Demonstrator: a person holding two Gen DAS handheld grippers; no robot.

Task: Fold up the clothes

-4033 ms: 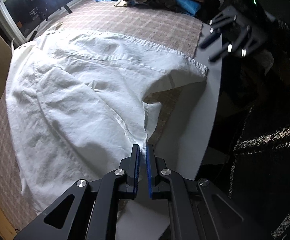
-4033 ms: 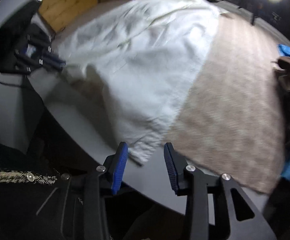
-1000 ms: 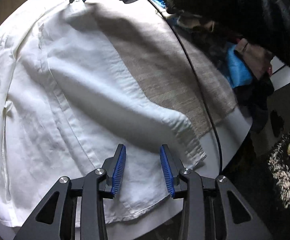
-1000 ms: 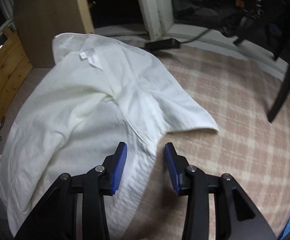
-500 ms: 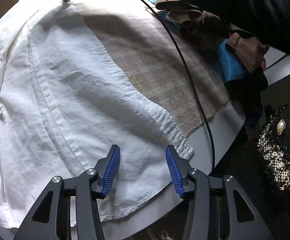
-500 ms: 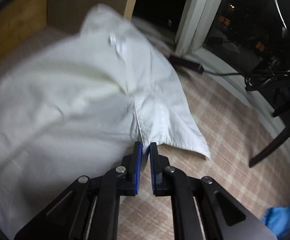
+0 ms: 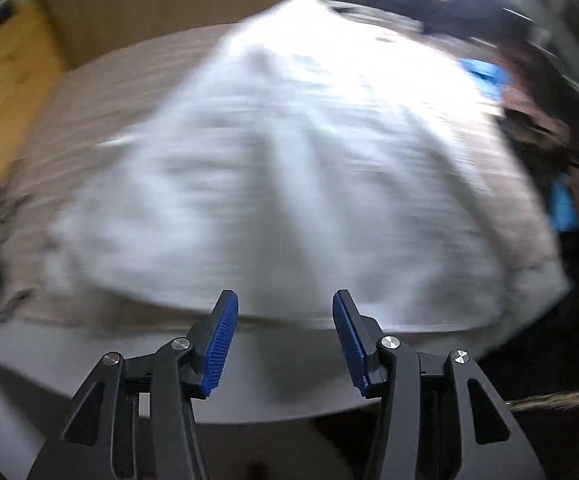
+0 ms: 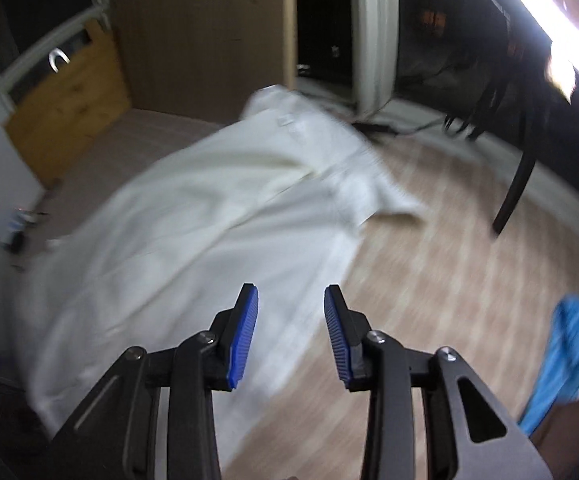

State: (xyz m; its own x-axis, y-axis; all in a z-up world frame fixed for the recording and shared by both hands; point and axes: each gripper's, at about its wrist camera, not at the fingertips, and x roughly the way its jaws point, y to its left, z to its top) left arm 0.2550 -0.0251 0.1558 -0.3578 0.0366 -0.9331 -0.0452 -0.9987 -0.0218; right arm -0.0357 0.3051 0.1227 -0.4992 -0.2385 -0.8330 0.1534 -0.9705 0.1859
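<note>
On the bench [image 7: 89,364], over a checked beige cloth [image 8: 429,292], lies the white shirt [image 8: 193,240], spread mostly flat with one sleeve [image 8: 373,192] flung out toward the far side. Both views are smeared by motion, so fine creases cannot be read. Left hand-held gripper [image 7: 285,336] hangs just off the shirt's near hem with its blue pads spread wide and nothing between them; right hand-held gripper [image 8: 291,332] is likewise spread and empty, above the shirt's side edge. Likely trouble: the hem sits close to the bench's rounded rim, so a careless pull toward the person could drag the shirt over the edge, and a pinch taken this fast may catch only one layer or the beige cloth beneath, skewing the fold. Judging by the label near the collar [image 8: 285,120], the shirt's long axis runs from the near hem away to the collar at the far end.
</note>
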